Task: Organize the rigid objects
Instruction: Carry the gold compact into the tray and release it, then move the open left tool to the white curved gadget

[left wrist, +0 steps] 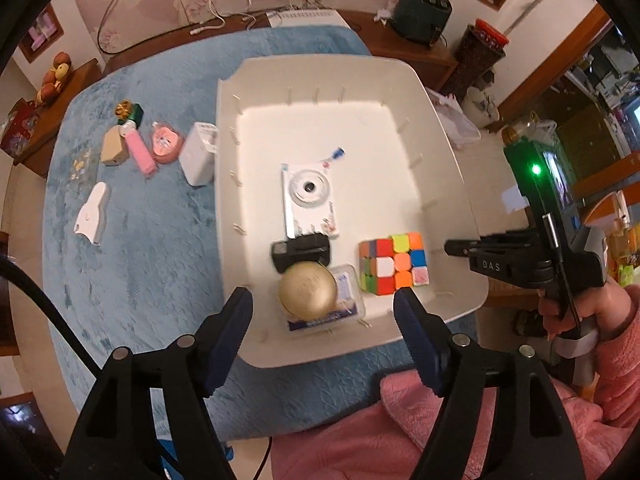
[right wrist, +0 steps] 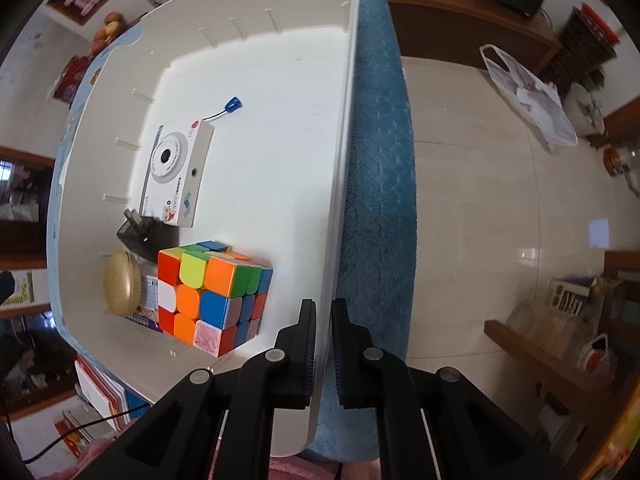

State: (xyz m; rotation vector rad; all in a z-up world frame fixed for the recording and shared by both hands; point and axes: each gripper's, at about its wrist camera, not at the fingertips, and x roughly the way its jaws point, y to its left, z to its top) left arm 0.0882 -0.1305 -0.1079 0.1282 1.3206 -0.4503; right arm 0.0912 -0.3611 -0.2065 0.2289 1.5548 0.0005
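Note:
A white tray [left wrist: 440,120] on the blue cloth holds a white camera [left wrist: 308,200], a black plug adapter [left wrist: 302,250], a colour cube [left wrist: 394,264] and a gold round case [left wrist: 308,290] lying on a clear plastic box [left wrist: 350,310]. My left gripper [left wrist: 322,298] hangs open over the tray's near end; the gold case shows between its fingers, untouched by the pads. My right gripper [right wrist: 322,352] is shut on the tray's right wall [right wrist: 340,160], one finger inside and one outside, just right of the cube [right wrist: 208,296]. The camera [right wrist: 176,172] lies further in.
Left of the tray on the blue cloth [left wrist: 160,260] lie a white charger block [left wrist: 199,154], a pink round item [left wrist: 166,144], a pink stick [left wrist: 140,154], a beige piece [left wrist: 114,148], a green gift box [left wrist: 130,112] and a white piece [left wrist: 92,214]. A pink sleeve [left wrist: 440,432] is near.

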